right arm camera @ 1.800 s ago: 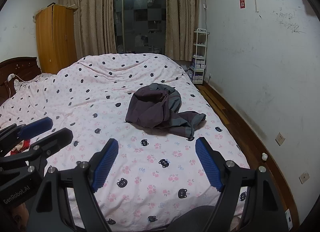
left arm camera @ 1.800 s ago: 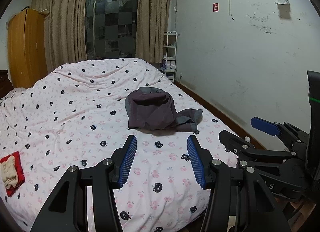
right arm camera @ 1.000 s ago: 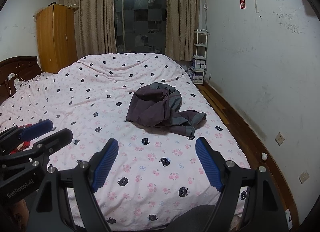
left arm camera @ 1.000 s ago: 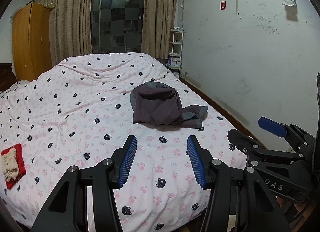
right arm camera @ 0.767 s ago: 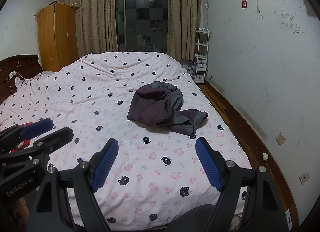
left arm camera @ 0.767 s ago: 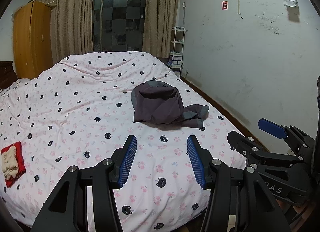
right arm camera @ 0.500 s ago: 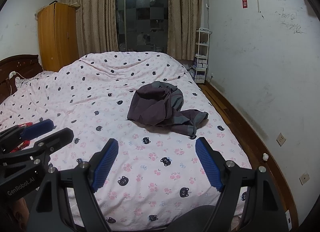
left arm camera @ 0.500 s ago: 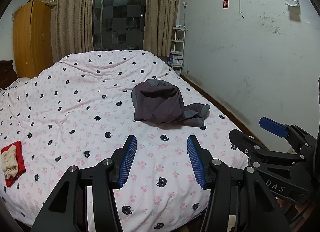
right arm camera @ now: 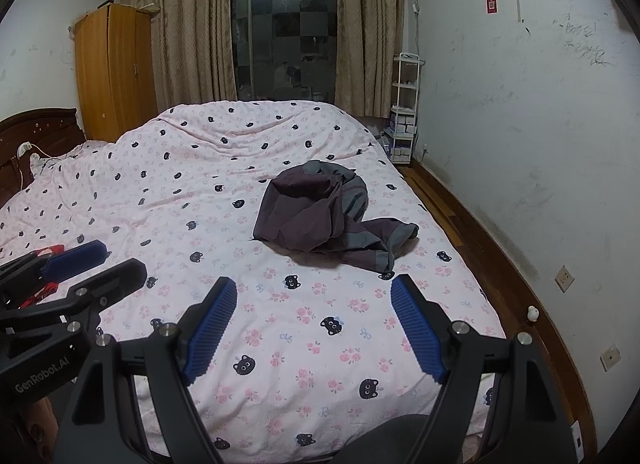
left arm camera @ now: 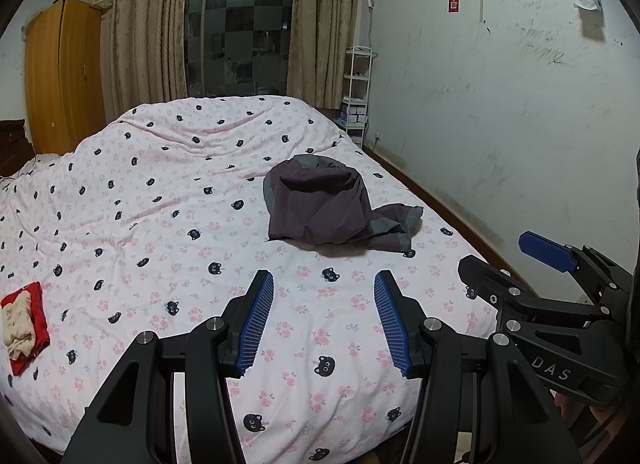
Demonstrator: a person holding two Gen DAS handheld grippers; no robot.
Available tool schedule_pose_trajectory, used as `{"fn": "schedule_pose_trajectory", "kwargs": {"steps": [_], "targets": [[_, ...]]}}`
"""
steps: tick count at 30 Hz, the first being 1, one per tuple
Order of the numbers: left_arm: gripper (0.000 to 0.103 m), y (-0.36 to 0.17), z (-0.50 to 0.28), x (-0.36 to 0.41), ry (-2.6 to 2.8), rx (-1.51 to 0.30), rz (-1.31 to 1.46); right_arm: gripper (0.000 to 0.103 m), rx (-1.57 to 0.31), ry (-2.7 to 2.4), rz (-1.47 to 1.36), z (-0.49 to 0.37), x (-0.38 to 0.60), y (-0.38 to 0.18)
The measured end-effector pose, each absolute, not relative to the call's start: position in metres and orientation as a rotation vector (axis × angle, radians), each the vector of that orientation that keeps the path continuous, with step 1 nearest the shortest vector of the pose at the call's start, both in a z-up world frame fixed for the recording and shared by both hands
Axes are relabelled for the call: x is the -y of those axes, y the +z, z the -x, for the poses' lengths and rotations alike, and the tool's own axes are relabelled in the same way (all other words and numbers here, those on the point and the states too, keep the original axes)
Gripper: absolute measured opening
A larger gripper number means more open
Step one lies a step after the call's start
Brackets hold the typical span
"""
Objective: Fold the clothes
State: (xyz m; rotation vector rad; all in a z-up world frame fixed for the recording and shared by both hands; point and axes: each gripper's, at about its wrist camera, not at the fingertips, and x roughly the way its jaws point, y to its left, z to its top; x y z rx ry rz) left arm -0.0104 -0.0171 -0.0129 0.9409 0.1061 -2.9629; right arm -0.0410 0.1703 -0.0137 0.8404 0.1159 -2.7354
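A crumpled dark purple and grey garment (left arm camera: 320, 203) (right arm camera: 316, 211) lies in a heap on the right half of the bed, one grey-cuffed end trailing toward the right edge. My left gripper (left arm camera: 323, 284) hangs open above the near part of the bed, well short of the garment, nothing between its blue pads. My right gripper (right arm camera: 314, 288) is open too, wider, at about the same distance from the heap. Each gripper shows at the side of the other's view: the right gripper (left arm camera: 516, 264) and the left gripper (right arm camera: 108, 260).
The bed (left arm camera: 160, 223) has a pink floral cover with black cat faces. A red and cream cloth (left arm camera: 22, 324) lies at its near left. A wooden wardrobe (right arm camera: 114, 67), curtains, a white shelf rack (right arm camera: 404, 111) and bare wooden floor (right arm camera: 480, 232) along the right wall surround it.
Both views have drifted slightly back and up, so the garment sits a little farther off. Both grippers stay open and nothing on the bed has moved.
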Motion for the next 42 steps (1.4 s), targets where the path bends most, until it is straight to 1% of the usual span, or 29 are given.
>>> {"fn": "schedule_pose_trajectory", "kwargs": {"steps": [29,42], "targets": [[0.048,-0.022,0.058,0.017,-2.929,-0.093,-1.031,0.081,-0.085,-2.715,-0.933,0.092,-0.174,-0.036],[0.048,-0.027,0.115,0.030,-2.895,-0.110,-1.078,0.081,-0.050,-2.700,-0.965,0.163,-0.168,-0.045]]}}
